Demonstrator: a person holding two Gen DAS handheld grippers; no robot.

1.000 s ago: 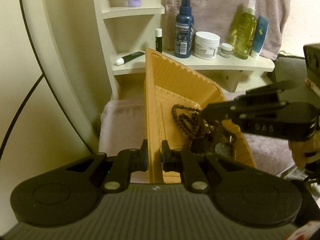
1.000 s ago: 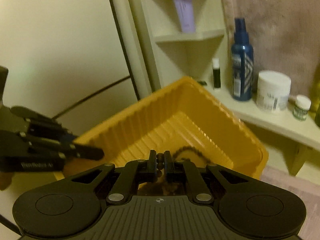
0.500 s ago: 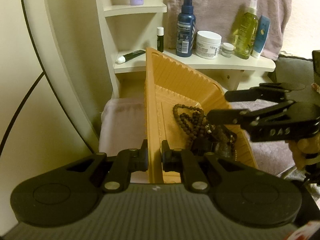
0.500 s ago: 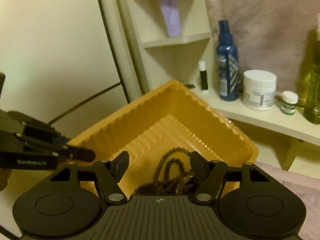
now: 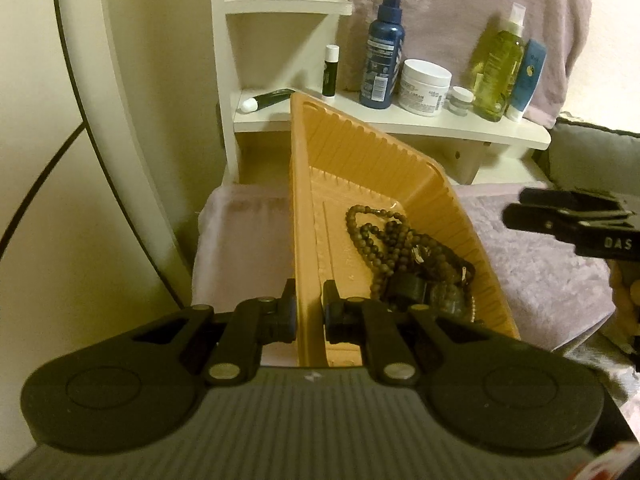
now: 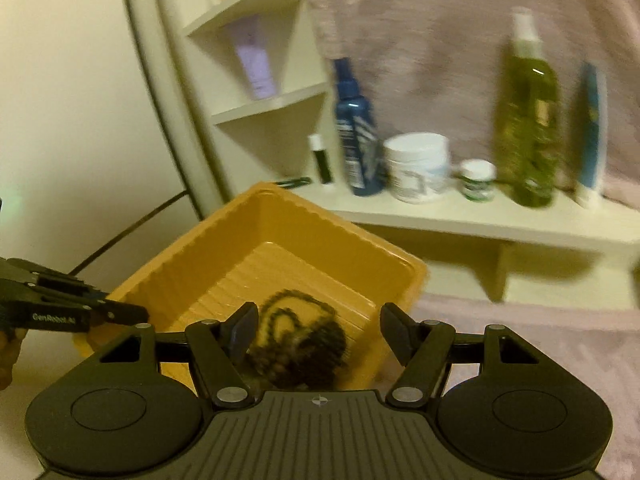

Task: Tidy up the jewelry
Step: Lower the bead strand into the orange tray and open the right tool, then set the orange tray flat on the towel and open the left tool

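An orange plastic tray (image 5: 360, 152) rests on a pale purple cloth. My left gripper (image 5: 309, 312) is shut on the tray's near wall. A tangle of dark bead necklaces (image 5: 404, 256) lies in the tray's right corner. My right gripper (image 6: 320, 332) is open and empty, raised above the tray (image 6: 280, 232) with the beads (image 6: 304, 336) below it. It shows at the right edge of the left wrist view (image 5: 560, 216). The left gripper shows at the left of the right wrist view (image 6: 108, 314).
A cream shelf (image 5: 460, 128) behind the tray holds a blue spray bottle (image 5: 382, 52), a white jar (image 5: 424, 88), a green bottle (image 5: 498, 72), a small jar and tubes. A lilac tube (image 6: 256, 68) stands on an upper shelf. A pale wall is at the left.
My right gripper opened, let the bead necklace fall into the tray, then drew back up and to the right. My left gripper has kept its hold on the tray wall.
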